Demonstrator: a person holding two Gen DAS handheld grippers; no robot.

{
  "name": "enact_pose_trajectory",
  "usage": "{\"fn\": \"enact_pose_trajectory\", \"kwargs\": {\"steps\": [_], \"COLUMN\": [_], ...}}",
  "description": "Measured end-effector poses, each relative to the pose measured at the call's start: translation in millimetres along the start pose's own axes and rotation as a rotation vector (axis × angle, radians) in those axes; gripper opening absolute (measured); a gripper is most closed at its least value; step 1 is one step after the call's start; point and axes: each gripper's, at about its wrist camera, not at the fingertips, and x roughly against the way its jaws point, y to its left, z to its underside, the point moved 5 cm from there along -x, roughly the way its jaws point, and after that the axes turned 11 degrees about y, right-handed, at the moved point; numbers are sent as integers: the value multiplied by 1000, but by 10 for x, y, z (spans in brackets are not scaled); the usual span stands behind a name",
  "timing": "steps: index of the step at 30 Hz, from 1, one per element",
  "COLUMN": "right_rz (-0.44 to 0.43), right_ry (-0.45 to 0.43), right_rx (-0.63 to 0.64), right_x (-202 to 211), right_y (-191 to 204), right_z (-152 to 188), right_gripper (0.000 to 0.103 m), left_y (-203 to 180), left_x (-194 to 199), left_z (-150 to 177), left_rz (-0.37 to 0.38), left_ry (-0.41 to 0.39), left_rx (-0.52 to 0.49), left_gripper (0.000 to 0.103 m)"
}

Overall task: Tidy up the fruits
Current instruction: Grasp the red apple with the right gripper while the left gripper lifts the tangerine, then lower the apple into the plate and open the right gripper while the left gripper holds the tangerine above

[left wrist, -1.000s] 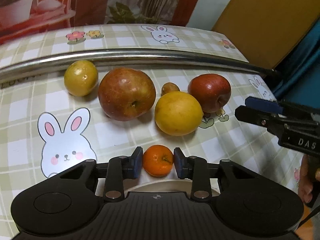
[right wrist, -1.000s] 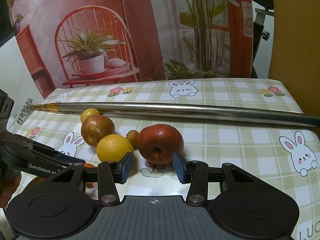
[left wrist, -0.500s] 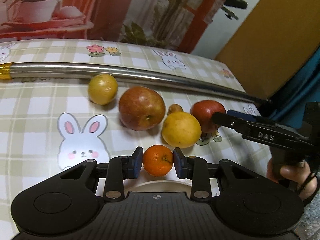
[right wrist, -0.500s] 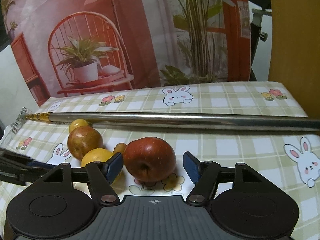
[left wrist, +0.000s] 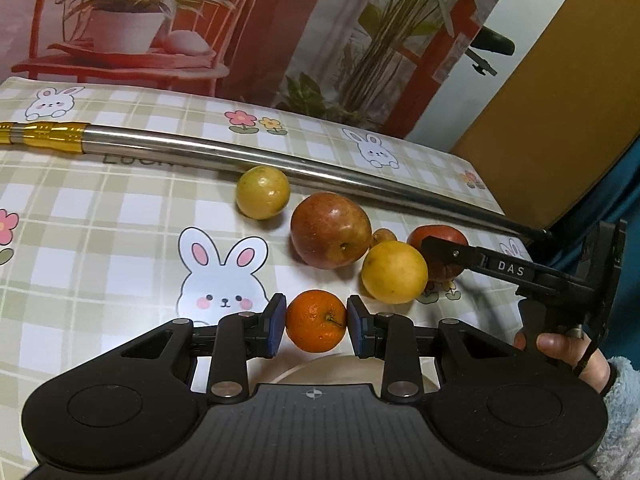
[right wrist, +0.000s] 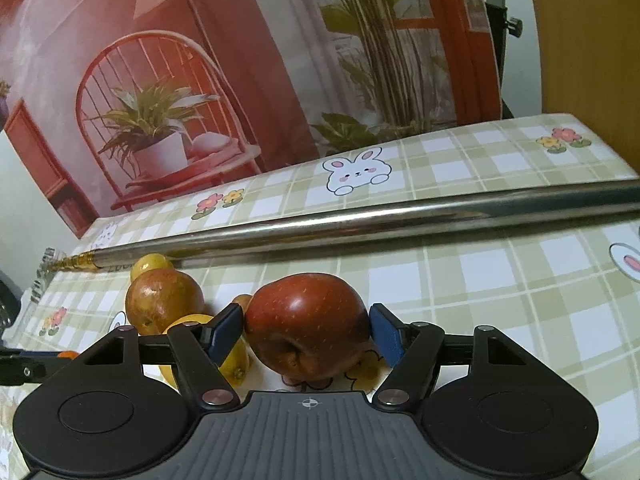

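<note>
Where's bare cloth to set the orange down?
Free: around the big rabbit print, left of the fruit and below the metal pole; also beyond the pole. Crowded: right side, where the apples, yellow fruit and right hand-held gripper bunch.

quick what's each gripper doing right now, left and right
Left gripper: shut on the small orange.
Right gripper: open, jaws straddling the red apple, not clearly clamped.

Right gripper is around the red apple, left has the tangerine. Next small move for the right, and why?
Probably close the right gripper on the red apple. Its pads already flank the apple on both sides, seemingly at or just off the skin, and the apple appears to sit on the tablecloth. The left gripper holds the tangerine.
</note>
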Motion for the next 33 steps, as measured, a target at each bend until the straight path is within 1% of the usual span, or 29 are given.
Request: {"fn": "enact_pose_trajectory", "kwargs": {"steps": [6,8,10,15,18,22,24,28,33], "right_rz": [9,36,50,27,19,-6,-40,-116,-139], "right_ry": [-16,-24,-39,-87,-93,-83,-70,-10,57], "right_rx": [-4,0,7,-14,-14,44,69,103,176], "right_x": [-2,37,119,431,612,815,880,905,889], "right_y": [15,33,45,51,108,381,559,921,1312], "right_z": [22,60,118,258,318,459,544,731,952], "right_gripper": [64,64,64,64,64,64,64,64,64], "left_y": [0,-3,3,24,30,90,122,169,215], "left_x": [104,148,188,243,273,356,410,516,612], "left_z": [111,167,230,347,400,521,573,683,822], "left_rz": [12,18,22,24,24,35,32,30,19], "left_ry": [-9,-10,-10,-6,-7,-11,-17,-28,-35], "left_rx": [-1,-5,-6,1,4,32,42,56,61], "left_gripper": [35,35,35,35,35,35,35,35,35]}}
